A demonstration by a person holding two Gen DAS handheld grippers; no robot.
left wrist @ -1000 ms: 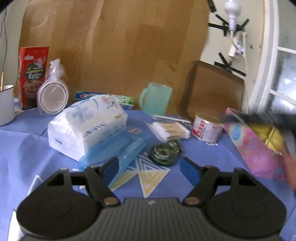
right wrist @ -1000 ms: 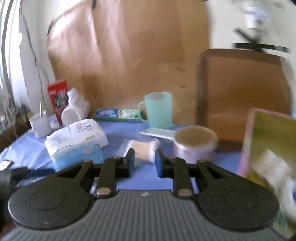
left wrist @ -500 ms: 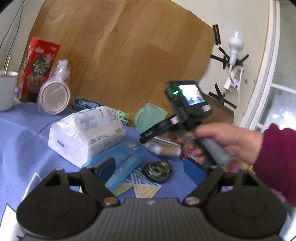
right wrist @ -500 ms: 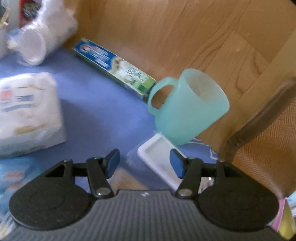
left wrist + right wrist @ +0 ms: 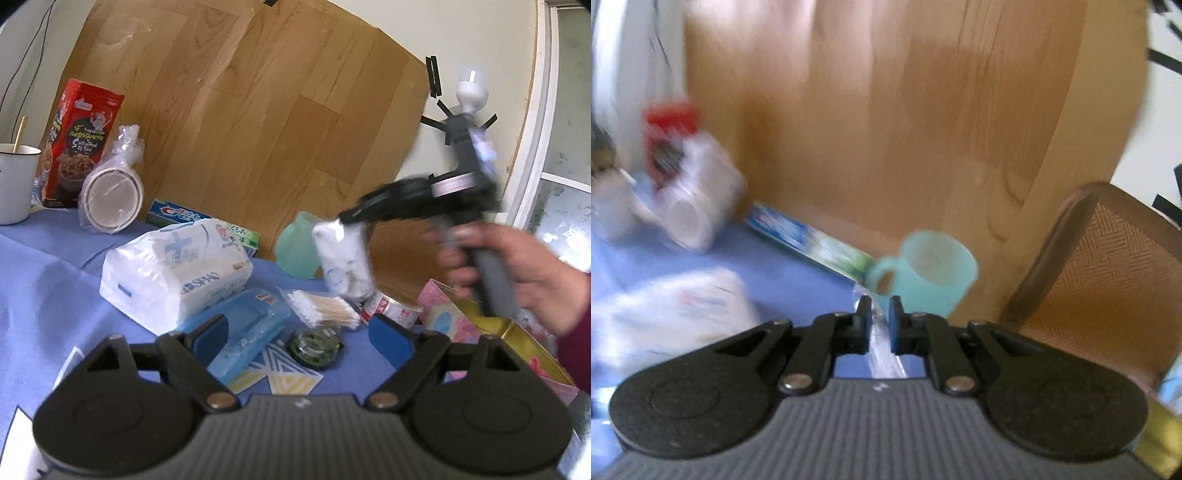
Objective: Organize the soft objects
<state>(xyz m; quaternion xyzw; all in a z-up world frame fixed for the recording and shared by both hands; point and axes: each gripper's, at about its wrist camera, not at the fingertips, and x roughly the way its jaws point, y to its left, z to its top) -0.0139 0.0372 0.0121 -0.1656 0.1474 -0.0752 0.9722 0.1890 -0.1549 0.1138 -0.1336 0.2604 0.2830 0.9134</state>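
Lifted cotton bag (image 5: 345,258) in right gripper (image 5: 878,314)

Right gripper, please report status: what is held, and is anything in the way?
Right gripper shut on plastic bag of cotton, lifted off table. Left gripper open, empty. Green cup close behind.

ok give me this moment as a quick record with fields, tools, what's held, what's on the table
right tool: jaws have just been closing, now shut on the top of a clear bag of white cotton pads, lifted off the table
left tool: open, empty, jaws have just been opening
beneath left tool: blue pouch, tissue pack
nearby: cotton swabs, teal mug, tin
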